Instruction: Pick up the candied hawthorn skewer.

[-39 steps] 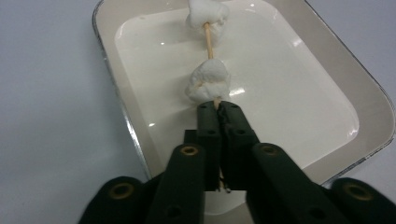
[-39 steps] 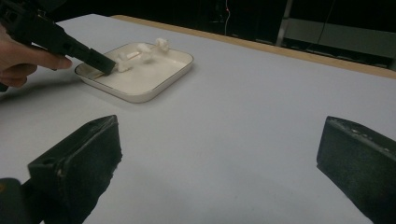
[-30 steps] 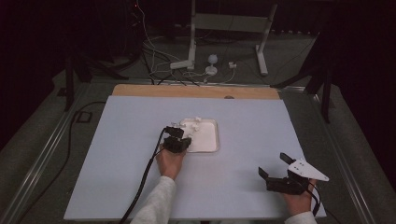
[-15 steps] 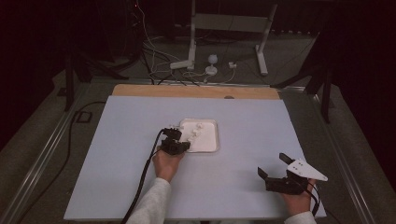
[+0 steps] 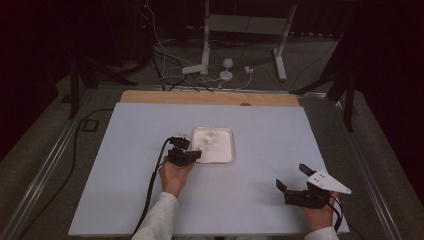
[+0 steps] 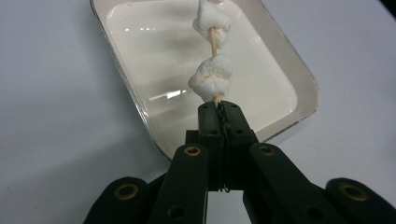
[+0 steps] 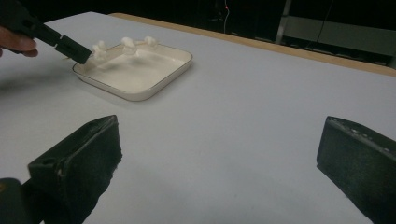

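Pinching the near end of a thin wooden skewer [image 6: 215, 42], the left hand-held gripper [image 6: 219, 108] has its jaws pressed together on the stick, just short of the nearest white marshmallow [image 6: 211, 76]. A second marshmallow [image 6: 212, 21] sits farther along the stick, beyond the jaw tips, and both hang over the shallow white tray [image 6: 306, 77] that lies directly ahead of this hand-held gripper. In the high view the left hand-held gripper [image 5: 194, 156] sits at the tray's [image 5: 232, 145] near left edge, with the left hand [image 5: 175, 175] behind it on the pale blue tabletop [image 5: 270, 135].

The right hand-held gripper [image 5: 292, 177] is well apart from the tray, off toward the tabletop's near right corner, its jaws spread wide with nothing between them. From its own camera, the tray [image 7: 180, 65] lies ahead and to the left, with the marshmallows [image 7: 126, 44] above its far rim.
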### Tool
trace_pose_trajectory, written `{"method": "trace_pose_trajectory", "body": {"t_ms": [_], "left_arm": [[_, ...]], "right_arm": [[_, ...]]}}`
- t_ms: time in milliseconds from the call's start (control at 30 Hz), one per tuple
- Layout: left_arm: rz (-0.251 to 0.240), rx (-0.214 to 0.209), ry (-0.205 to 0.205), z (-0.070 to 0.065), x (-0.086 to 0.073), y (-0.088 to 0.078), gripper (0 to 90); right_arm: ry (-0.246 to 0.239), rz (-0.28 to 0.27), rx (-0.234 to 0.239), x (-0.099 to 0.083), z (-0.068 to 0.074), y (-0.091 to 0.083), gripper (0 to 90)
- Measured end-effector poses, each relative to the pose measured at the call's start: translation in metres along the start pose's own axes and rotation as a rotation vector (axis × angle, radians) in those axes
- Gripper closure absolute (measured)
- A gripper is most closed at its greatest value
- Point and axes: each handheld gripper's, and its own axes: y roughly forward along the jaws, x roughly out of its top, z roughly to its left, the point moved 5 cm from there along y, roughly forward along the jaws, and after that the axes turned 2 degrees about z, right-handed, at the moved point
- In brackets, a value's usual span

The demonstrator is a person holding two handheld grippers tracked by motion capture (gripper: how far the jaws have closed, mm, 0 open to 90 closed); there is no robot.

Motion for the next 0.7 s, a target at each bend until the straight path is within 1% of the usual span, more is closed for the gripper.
{"method": "trace_pose_trajectory", "body": {"t_ms": [100,167,367,567,700], "left_arm": [[-0.02,-0.014,-0.004,0.002,-0.002,-0.006,90.0],[-0.036,-0.032,-0.006,0.003,-0.004,-0.01,90.0],[-0.091,-0.076,0.01,0.003,-0.007,-0.024,90.0],[-0.13,-0.095,0.029,0.004,-0.012,-0.038,90.0],[-0.153,-0.112,0.024,0.006,-0.017,-0.048,90.0]], "right_arm": [[0.004,0.0,0.003,0.0,0.0,0.0,0.0],[0.005,0.0,0.006,0.0,0.001,0.001,0.0],[0.004,0.002,0.011,0.001,0.003,0.003,0.0],[0.011,0.004,0.031,0.005,0.007,0.007,0.0],[0.016,0.009,0.051,0.009,0.011,0.011,0.0]]}}
